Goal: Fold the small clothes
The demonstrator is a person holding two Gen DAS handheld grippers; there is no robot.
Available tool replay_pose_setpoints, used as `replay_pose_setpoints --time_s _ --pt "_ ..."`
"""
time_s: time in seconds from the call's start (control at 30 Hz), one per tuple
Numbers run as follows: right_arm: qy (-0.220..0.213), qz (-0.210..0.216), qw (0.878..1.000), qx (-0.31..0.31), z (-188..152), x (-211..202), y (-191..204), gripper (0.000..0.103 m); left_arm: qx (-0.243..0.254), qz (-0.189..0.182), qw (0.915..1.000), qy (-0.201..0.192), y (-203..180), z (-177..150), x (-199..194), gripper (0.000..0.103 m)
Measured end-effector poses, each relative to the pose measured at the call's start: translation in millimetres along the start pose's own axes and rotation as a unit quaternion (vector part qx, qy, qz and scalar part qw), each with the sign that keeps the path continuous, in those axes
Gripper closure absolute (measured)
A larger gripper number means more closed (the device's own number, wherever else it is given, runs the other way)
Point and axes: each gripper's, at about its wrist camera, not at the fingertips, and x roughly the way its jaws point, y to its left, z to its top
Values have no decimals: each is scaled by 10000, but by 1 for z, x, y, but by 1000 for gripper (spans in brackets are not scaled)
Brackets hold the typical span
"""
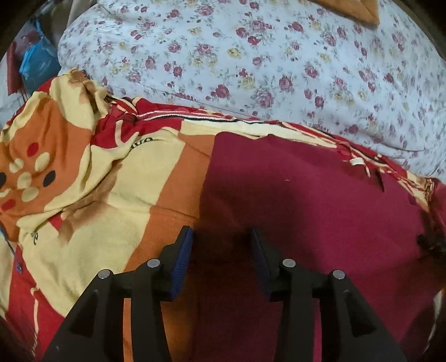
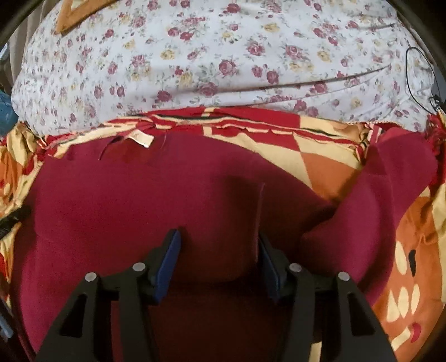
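Observation:
A dark red small garment (image 1: 306, 195) lies spread flat on a red, orange and cream patterned blanket (image 1: 83, 181). It has a white label (image 1: 357, 161) at its far edge. My left gripper (image 1: 221, 236) is open just above the garment's left edge, holding nothing. In the right wrist view the same garment (image 2: 139, 200) fills the middle, with its label (image 2: 142, 138) at the far edge and a raised fold or sleeve (image 2: 384, 195) at the right. My right gripper (image 2: 218, 239) is open low over the garment, with cloth lying between the fingers.
A white sheet with a red rose print (image 1: 251, 61) covers the bed beyond the blanket, also in the right wrist view (image 2: 223, 55). An orange cloth (image 1: 354, 11) lies at the far edge. Blue items (image 1: 36, 61) sit off the bed's left. A thin black cable (image 2: 418, 80) lies at the right.

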Motion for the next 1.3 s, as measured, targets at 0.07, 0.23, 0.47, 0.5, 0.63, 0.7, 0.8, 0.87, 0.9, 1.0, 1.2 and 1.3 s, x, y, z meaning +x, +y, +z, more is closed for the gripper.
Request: replay_pose_setpoints --time_s 0.07,0.23,0.47,0.5,0.63,0.7,0.8,0.87,0.9,1.0,1.2,1.3 --pt "-3 197 9996 184 4 -10 -9 46 -79 -73 9999 -29 4 -1 -5 72" --pt "-687 141 9938 859 20 -48 -64 40 -322 -220 9982 -457 13 5 -25 72" --pt "-394 -896 9799 1736 57 -16 -158 29 -303 -283 9979 -489 11 8 -25 72" --pt "-337 -976 9783 1798 60 -6 -167 29 -305 -286 9981 -454 11 8 -23 72" --pt "-148 -1139 9739 1959 68 24 -192 29 -253 -256 9985 -411 9 7 -18 72" --pt "-19 -1067 9721 2087 68 39 -203 44 -236 -243 9986 -404 8 8 -16 72" --pt "-226 -983 9704 2194 61 31 -210 85 -258 -250 9987 -362 10 8 -14 72" --pt "-551 -702 9691 2302 56 10 -210 96 -298 -261 9986 -355 11 9 -14 72" --pt "-731 -597 9690 2283 54 -4 -207 96 -320 -269 9985 -363 11 9 -14 72" --pt "-1193 -237 9721 2004 52 -46 -189 96 -373 -285 9980 -424 12 9 -18 72" --pt "-1581 567 9804 1030 55 -107 -114 96 -506 -361 9964 -572 18 9 -26 72" --pt "-1466 1104 9825 307 46 -114 -45 96 -622 -564 9948 -568 21 10 -28 72"
